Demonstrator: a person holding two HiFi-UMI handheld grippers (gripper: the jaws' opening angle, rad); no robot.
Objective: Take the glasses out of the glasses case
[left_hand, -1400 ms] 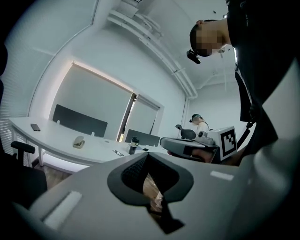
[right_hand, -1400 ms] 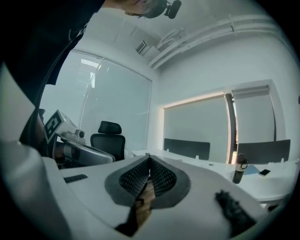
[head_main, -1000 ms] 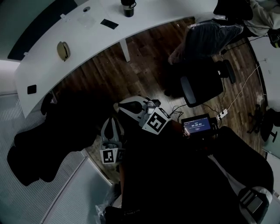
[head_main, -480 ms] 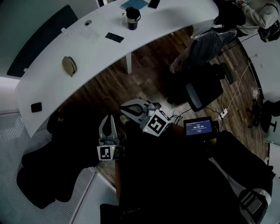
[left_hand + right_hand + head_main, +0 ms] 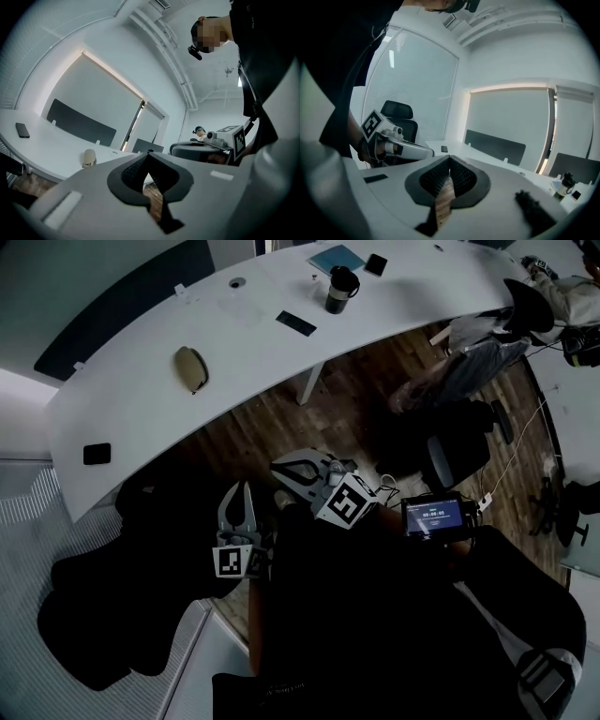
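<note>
both tongs were pressed together, and i saw nothing between either pair. in the head view the left tongs (image 5: 246, 491) sat just below centre, over the dark wooden floor (image 5: 281, 418). the right tongs (image 5: 277, 466) were just beside them toward the right. both sets of tips aimed up the frame toward the curved white bench (image 5: 131, 409).

the glasses case (image 5: 190, 368), a tan oval that looked closed, lay on the bench in the upper left of the frame. it was well apart from both tongs. in the left gripper view it showed left of centre, beyond the tips.

a black phone (image 5: 97, 454) lay near the bench's left end. a dark mug (image 5: 340, 289) stood toward the top centre. a small lit screen (image 5: 436, 517) glowed right of centre.
</note>
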